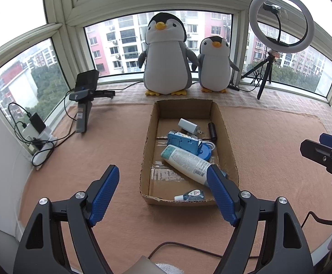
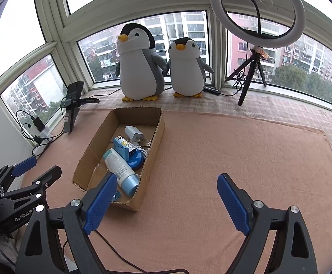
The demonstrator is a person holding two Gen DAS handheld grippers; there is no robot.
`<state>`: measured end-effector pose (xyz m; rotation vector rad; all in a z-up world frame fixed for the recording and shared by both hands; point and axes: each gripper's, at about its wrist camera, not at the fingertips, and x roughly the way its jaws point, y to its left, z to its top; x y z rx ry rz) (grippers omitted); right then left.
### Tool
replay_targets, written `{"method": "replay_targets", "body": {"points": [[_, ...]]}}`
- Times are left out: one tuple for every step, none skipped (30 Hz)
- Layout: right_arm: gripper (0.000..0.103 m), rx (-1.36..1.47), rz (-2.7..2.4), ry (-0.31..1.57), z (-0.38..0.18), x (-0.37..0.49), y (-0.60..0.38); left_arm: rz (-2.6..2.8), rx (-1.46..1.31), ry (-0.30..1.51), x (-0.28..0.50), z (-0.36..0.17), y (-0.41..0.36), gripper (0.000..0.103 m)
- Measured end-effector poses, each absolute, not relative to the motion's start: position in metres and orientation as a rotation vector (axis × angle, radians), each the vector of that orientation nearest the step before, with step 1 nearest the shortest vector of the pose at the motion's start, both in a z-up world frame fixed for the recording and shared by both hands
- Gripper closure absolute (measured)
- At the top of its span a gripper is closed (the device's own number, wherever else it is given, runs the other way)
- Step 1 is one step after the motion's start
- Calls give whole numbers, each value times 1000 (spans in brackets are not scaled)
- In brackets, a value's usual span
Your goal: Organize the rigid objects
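Left wrist view: cardboard box (image 1: 220, 118) is holding a bottle (image 1: 186, 161), charger (image 1: 187, 125), blue case (image 1: 183, 142) and small vial (image 1: 192, 194); left gripper (image 1: 163, 194) is hovering before the box, jaws released, empty

Right wrist view: right gripper (image 2: 167, 202) is hanging beside the box, jaws released, empty; nothing is lying outside the box, so sorting is looking finished

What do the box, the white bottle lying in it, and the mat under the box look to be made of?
Box: corrugated cardboard, matte brown, with ragged, torn-looking edges. White bottle: probably plastic, smooth with a slight sheen, printed label, light blue cap. Mat: soft fabric, perhaps towel-like, matte peach with a fuzzy nap.
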<state>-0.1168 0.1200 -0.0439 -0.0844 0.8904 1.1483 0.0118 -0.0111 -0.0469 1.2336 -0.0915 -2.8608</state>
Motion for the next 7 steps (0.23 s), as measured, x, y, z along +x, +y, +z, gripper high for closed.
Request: {"method": "replay_targets", "body": {"points": [[16, -86, 1148, 892, -44, -117, 120, -2861, 1233, -92, 11, -47, -11, 24], [16, -87, 1148, 893, -45, -117, 121, -2861, 1233, -93, 11, -47, -11, 24], [16, -88, 1148, 895, -45, -118, 121, -2863, 1233, -92, 12, -47, -11, 24], [16, -89, 1147, 896, -45, -119, 122, -2861, 1234, -93, 11, -47, -11, 24], [16, -90, 1146, 897, -45, -119, 122, -2862, 1235, -92, 11, -47, -11, 24], [16, -89, 1146, 898, -46, -119, 122, -2860, 1236, -91, 11, -48, -11, 24], [16, -88, 1147, 901, -46, -118, 122, -2855, 1238, -88, 11, -49, -11, 24]]}}
